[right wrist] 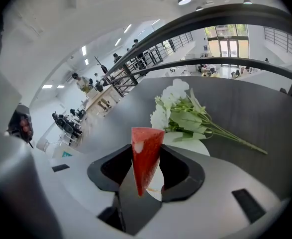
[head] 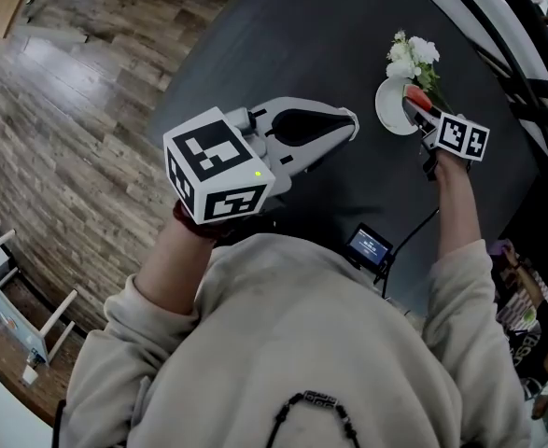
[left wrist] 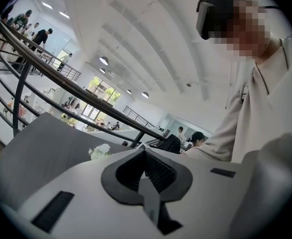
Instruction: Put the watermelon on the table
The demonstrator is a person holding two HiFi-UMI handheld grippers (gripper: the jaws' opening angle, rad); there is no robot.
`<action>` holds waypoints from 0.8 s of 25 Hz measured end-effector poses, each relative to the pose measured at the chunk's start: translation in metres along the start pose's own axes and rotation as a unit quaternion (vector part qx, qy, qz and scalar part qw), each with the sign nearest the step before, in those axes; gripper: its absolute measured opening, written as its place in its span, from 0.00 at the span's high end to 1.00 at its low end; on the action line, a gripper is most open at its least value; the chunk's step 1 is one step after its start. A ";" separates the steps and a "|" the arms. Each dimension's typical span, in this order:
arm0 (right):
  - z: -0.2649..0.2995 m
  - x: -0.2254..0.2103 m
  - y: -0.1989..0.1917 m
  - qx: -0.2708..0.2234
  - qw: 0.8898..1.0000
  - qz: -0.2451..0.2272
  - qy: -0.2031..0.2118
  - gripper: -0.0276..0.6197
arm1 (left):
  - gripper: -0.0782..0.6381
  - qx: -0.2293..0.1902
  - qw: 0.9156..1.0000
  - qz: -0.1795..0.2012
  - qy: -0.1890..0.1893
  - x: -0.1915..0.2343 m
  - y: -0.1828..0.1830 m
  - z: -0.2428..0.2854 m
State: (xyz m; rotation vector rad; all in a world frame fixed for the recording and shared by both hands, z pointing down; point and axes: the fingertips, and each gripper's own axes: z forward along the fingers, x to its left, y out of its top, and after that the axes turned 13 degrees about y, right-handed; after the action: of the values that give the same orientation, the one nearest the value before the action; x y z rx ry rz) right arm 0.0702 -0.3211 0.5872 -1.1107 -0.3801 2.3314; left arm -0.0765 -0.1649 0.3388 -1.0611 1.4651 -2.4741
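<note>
One watermelon slice [right wrist: 147,138], red wedge, clamped point-down in right gripper [right wrist: 145,158], jaws fairly wide on its flat sides. Poised over near edge of white plate [head: 388,110], beside white flower sprig [head: 412,59], on dark table [head: 283,45] (contact with plate not discernible). Left gripper [left wrist: 145,153]: closed on nothing, idle. Step in hand, by judgement: placement, slice not yet set down. Next move calls for gentle lowering to a firm rest, then parting jaws without toppling wedge.
</note>
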 end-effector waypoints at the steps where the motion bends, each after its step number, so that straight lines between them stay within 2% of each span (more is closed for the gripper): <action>1: 0.004 -0.004 -0.004 0.008 1.000 -0.002 -0.004 0.67 | 0.88 0.000 1.000 -0.002 0.001 -0.001 -0.001 -0.001; 13: 0.037 -0.043 -0.036 0.101 0.992 -0.026 -0.065 0.67 | 0.88 0.000 1.000 -0.016 0.012 0.005 -0.012 -0.009; 20: 0.045 -0.053 -0.046 0.119 0.988 -0.039 -0.091 0.67 | 0.88 -0.003 1.000 -0.021 0.017 0.011 -0.019 -0.015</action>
State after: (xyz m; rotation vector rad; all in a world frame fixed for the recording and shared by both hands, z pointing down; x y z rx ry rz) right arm 0.0790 -0.3145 0.6700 -0.7602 -0.1992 2.3423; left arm -0.0883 -0.1483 0.3548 -1.0652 1.4750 -2.5306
